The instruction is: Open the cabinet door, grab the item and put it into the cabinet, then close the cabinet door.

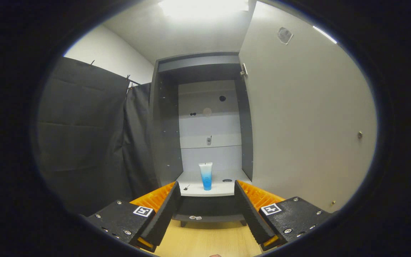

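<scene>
A grey cabinet (pixel 166 125) stands ahead with its door (pixel 305 121) swung open to the right. A blue and white tube (pixel 206 175) stands upright on the cabinet's white bottom shelf (pixel 219 189), beyond my fingers. My gripper (pixel 207 192) is open, well in front of the cabinet, with nothing between its fingers. A small knob (pixel 359 135) shows on the door's face near its far right side.
Black cloth (pixel 87 135) hangs to the left of the cabinet. A pale wooden floor (pixel 209 242) lies below my fingers. The cabinet's white back panel (pixel 209 125) has small holes and a fitting. A small dark disc (pixel 227 180) lies on the shelf beside the tube.
</scene>
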{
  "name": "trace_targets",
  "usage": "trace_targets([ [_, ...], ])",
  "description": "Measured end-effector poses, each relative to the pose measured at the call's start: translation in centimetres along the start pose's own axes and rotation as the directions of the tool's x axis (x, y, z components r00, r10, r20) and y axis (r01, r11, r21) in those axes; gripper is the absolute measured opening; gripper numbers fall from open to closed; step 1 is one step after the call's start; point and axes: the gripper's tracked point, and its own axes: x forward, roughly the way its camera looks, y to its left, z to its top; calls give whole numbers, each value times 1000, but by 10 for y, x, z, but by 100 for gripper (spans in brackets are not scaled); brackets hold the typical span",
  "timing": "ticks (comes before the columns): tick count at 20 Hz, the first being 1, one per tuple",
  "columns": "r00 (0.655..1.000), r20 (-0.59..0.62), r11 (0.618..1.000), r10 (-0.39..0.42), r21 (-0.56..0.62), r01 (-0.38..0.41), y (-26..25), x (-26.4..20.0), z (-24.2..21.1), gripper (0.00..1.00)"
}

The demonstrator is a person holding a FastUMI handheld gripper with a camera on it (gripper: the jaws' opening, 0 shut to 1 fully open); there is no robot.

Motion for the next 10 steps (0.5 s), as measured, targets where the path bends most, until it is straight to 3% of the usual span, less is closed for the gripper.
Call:
trace_targets([
  [10, 999, -31, 999, 37, 23, -36, -16, -79, -24, 94],
])
